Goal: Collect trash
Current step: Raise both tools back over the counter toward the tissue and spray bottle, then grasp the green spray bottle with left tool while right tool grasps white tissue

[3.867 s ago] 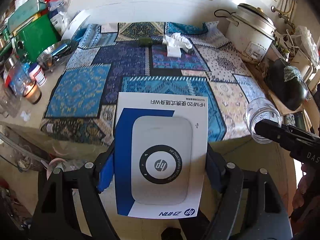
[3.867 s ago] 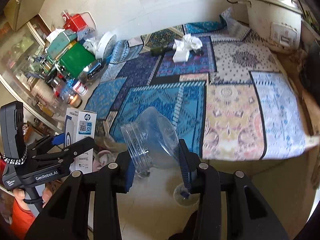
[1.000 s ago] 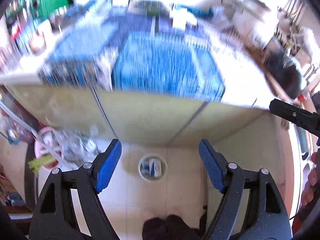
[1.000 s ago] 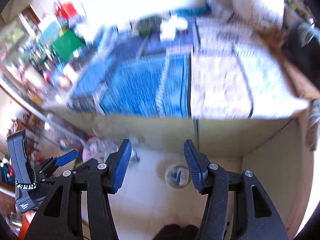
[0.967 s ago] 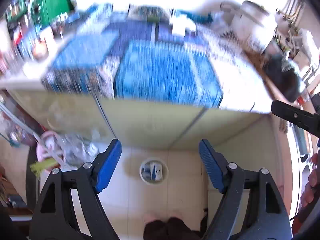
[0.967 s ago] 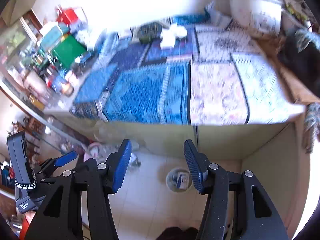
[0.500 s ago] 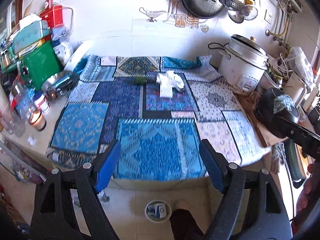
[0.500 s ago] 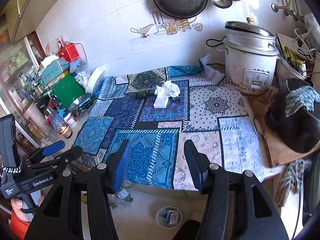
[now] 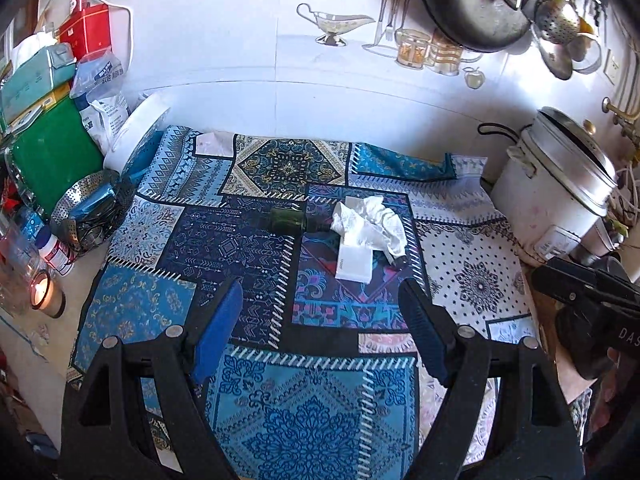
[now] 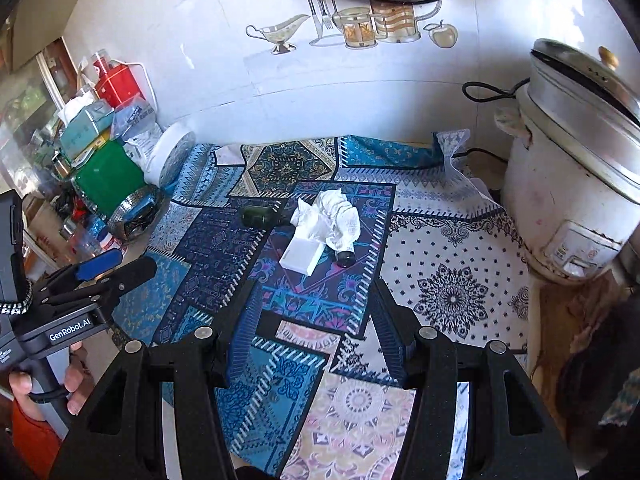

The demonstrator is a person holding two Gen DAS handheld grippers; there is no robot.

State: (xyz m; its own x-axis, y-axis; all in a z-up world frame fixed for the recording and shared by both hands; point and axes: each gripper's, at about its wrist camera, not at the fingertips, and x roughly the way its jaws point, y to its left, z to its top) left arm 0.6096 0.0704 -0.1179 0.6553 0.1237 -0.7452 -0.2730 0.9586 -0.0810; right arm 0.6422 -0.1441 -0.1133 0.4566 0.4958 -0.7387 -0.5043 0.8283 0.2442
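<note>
A crumpled white tissue (image 9: pixel 370 222) lies on the patterned blue cloth (image 9: pixel 256 248), over a small white box (image 9: pixel 354 262) and a small dark bottle (image 9: pixel 396 260). A dark green bottle (image 9: pixel 288 219) lies on its side just left of it. The same tissue (image 10: pixel 334 216), white box (image 10: pixel 300 258), dark bottle (image 10: pixel 346 257) and green bottle (image 10: pixel 258 214) show in the right wrist view. My left gripper (image 9: pixel 322 326) is open and empty, above the cloth, short of the trash. My right gripper (image 10: pixel 310 330) is open and empty, also short of it.
A white rice cooker (image 9: pixel 560 196) stands at the right. A green box (image 9: pixel 52 156), a steel strainer (image 9: pixel 92 208), jars and a lit candle (image 9: pixel 42 294) crowd the left edge. Pans and ladles (image 9: pixel 480 4) hang on the tiled wall.
Both grippers held a box and a plastic jar earlier; now both are open and empty. They swung down toward the floor bin, then rose and moved forward over the cloth toward the tissue.
</note>
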